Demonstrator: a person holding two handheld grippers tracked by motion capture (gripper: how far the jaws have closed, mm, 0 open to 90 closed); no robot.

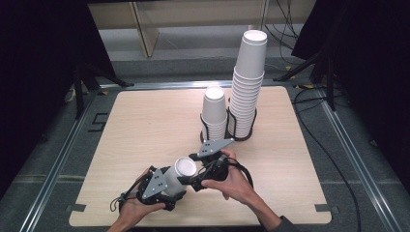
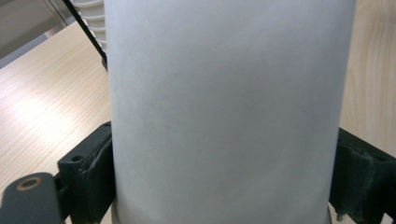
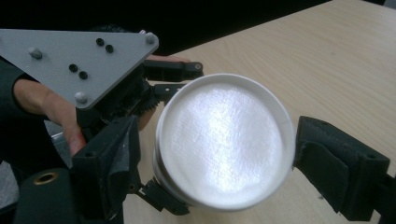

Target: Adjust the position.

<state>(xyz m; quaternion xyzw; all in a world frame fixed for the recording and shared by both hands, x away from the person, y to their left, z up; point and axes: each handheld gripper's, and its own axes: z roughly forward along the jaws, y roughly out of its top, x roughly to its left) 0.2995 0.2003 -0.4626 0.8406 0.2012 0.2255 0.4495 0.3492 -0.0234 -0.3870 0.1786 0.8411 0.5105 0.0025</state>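
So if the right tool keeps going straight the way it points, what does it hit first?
The closed bottom of the white paper cup, held by the left tool. The right tool has its jaws open to either side of that end, though how far apart they are is unclear.

Looking like a lab or recording studio: pale wooden table [image 1: 145,125] standing on grey flooring with metal rails [image 1: 63,150] running along both sides, black curtains [image 1: 38,48] hanging at upper left and right, cables [image 1: 333,159] trailing at right, tripod legs [image 1: 309,63] bracing behind.
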